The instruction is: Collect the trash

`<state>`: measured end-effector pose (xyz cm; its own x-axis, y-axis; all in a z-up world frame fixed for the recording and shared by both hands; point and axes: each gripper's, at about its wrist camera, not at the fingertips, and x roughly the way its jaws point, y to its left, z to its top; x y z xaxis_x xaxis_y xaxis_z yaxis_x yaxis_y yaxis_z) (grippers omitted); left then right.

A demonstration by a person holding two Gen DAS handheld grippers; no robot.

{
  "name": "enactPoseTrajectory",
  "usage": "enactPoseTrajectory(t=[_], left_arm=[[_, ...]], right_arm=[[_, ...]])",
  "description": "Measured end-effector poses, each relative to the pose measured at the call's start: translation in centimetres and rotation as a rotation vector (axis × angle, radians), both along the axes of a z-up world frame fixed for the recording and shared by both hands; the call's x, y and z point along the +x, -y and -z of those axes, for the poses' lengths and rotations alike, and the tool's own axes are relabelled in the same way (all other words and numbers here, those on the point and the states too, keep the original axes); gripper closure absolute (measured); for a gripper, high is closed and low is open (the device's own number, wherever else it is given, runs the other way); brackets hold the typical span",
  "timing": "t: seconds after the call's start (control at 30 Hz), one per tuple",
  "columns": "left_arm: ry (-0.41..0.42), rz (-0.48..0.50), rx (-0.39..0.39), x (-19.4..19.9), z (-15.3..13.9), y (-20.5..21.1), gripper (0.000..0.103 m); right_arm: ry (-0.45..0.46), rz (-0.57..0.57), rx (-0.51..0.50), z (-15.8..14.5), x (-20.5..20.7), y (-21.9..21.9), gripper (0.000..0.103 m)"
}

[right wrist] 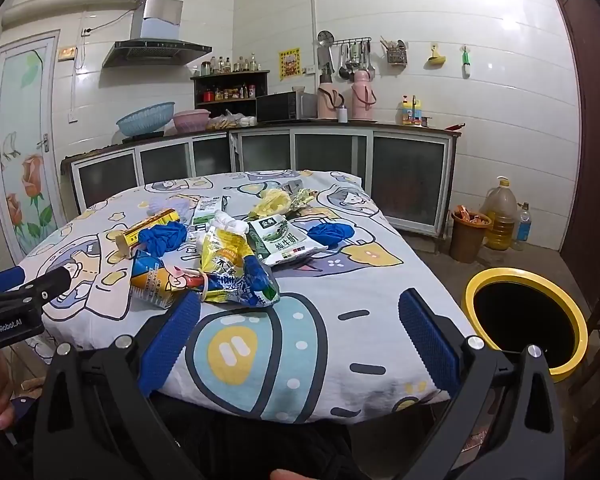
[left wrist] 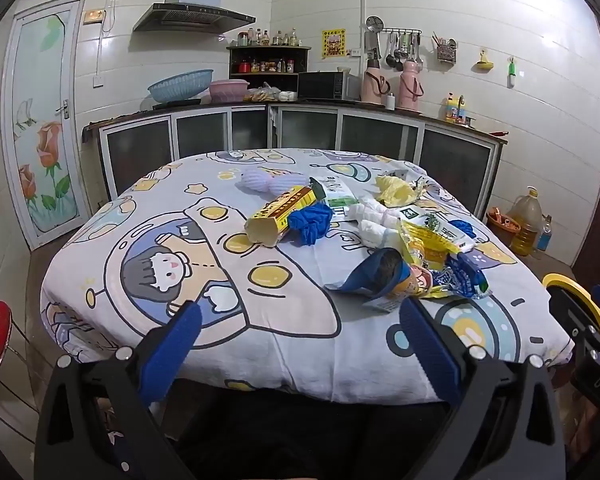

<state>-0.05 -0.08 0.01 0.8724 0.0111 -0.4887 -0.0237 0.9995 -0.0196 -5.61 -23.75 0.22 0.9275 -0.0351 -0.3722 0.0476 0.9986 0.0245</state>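
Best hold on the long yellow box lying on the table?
Pinch the yellow box across its narrow width near the crushed open end facing the claws, coming from above. It lies flat, and blue crumpled plastic crowds its right side, so approach from its left.

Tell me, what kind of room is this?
Most likely a home kitchen: a range hood hangs on the tiled wall, a microwave sits on the counter, and ladles and utensils hang from a rack. A cloth-covered table stands in the middle.

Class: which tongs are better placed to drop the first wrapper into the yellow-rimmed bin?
Right, probably. The open right tongs sit beside the yellow-rimmed black bin, with the crumpled yellow-blue wrapper just ahead. The open left tongs see only the bin's edge.
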Motion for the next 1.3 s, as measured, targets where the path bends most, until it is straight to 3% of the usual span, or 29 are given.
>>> enactPoseTrajectory(t=[0.37,0.6,0.9,1.3], left_arm=[[-0.015,-0.008,-0.003,0.3,0.7,-0.5,0.007],[-0.077,-0.017,-0.016,1.9,2.1,-1.1,0.007],[-0.133,-0.028,-0.046,3.0,3.3,-2.0,0.007],[-0.139,-0.030,-0.051,3.0,3.7,-2.3,0.007]], right_arm=[[-0.100,-0.075,0.018,2.4,2.3,-0.9,0.008],[-0.159,-0.075,0.012,3.5,3.7,-1.5,0.008],[-0.202,-0.078,0.006,4.2,4.5,-1.6,0.008],[-0.205,-0.092,-0.013,4.2,4.4,-2.3,0.008]])
